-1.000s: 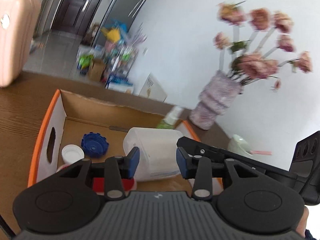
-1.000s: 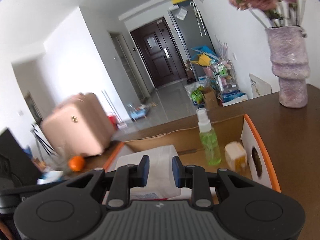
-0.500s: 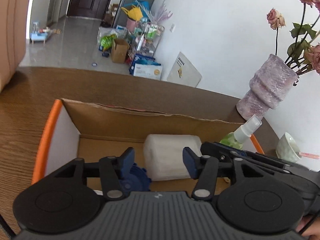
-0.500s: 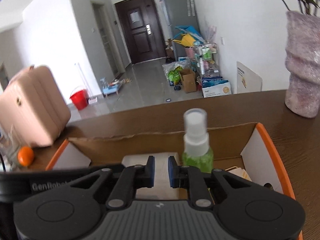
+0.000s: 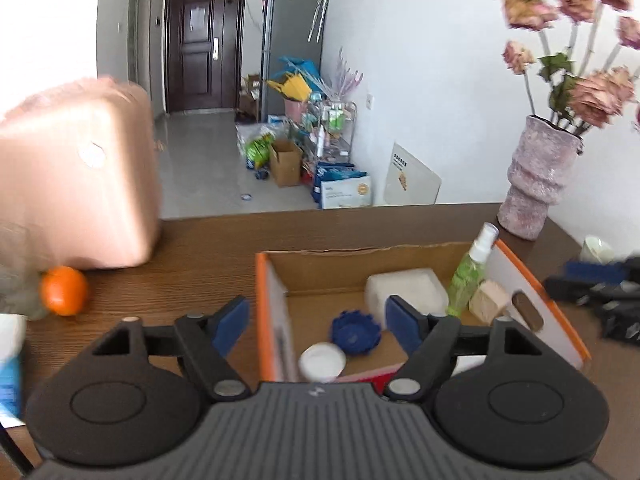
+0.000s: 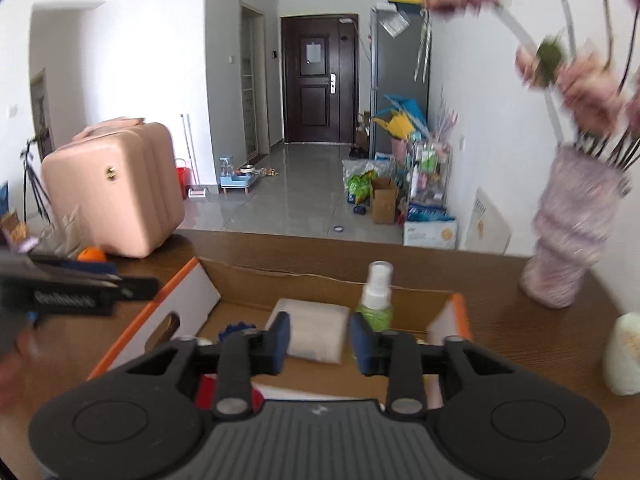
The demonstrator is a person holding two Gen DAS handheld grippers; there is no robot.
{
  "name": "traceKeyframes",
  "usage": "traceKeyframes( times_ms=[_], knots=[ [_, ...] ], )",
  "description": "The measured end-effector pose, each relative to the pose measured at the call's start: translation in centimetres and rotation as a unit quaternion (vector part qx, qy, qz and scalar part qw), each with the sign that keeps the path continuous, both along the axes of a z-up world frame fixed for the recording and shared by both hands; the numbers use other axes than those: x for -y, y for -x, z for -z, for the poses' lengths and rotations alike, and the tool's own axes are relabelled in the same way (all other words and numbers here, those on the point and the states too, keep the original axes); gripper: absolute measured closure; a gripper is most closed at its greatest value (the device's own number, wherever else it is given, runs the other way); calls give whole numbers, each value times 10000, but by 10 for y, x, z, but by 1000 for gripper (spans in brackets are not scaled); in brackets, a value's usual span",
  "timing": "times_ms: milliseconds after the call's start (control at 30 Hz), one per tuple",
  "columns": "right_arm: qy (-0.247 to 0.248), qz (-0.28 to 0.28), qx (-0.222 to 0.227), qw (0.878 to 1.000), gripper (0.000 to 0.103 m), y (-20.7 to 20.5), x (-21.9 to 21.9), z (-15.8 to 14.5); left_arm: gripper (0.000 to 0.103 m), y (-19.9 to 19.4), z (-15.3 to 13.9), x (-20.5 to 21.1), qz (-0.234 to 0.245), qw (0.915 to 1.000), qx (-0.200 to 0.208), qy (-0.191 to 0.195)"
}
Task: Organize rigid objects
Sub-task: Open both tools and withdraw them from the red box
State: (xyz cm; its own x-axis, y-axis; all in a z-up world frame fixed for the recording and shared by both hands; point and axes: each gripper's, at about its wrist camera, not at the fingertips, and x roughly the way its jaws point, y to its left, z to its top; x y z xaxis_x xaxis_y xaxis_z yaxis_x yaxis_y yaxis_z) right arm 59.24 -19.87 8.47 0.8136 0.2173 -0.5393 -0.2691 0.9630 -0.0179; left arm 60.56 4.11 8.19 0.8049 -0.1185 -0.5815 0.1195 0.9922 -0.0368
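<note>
An orange-edged cardboard box (image 5: 536, 276) (image 6: 160, 316) stands on the brown table. Inside it lie a white plastic tub (image 5: 404, 288) (image 6: 316, 332), a blue ribbed cap (image 5: 354, 332), a white lid (image 5: 322, 360), a green spray bottle (image 5: 470, 268) (image 6: 376, 300) and a beige block (image 5: 490, 302). My left gripper (image 5: 318, 320) hovers above the box's near left wall, jaws opening, nothing between them. My right gripper (image 6: 318, 340) hangs above the box in front of the tub, jaws opening and empty.
An orange (image 5: 64, 290) (image 6: 91, 255) and a pink suitcase (image 5: 76, 184) (image 6: 116, 196) are on the table's left. A purple vase of pink flowers (image 5: 534, 184) (image 6: 576, 240) stands at the right, near a pale cup (image 5: 596, 249).
Both grippers rose and drew back from the box, rolled, and spread their jaws. The white tub that lay between them now rests free in the box.
</note>
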Motion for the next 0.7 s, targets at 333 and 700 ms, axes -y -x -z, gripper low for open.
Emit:
traceKeyframes(
  times_ms=[333,700],
  knots=[
    [606,-203,768,9950,16,169,36,-53,0,183,-63,-36,-102,9929,1028,-582],
    [-174,-72,898,9958,14,278,62,-51,0,315,-68,-28,-176,9831,1556,-946]
  ],
)
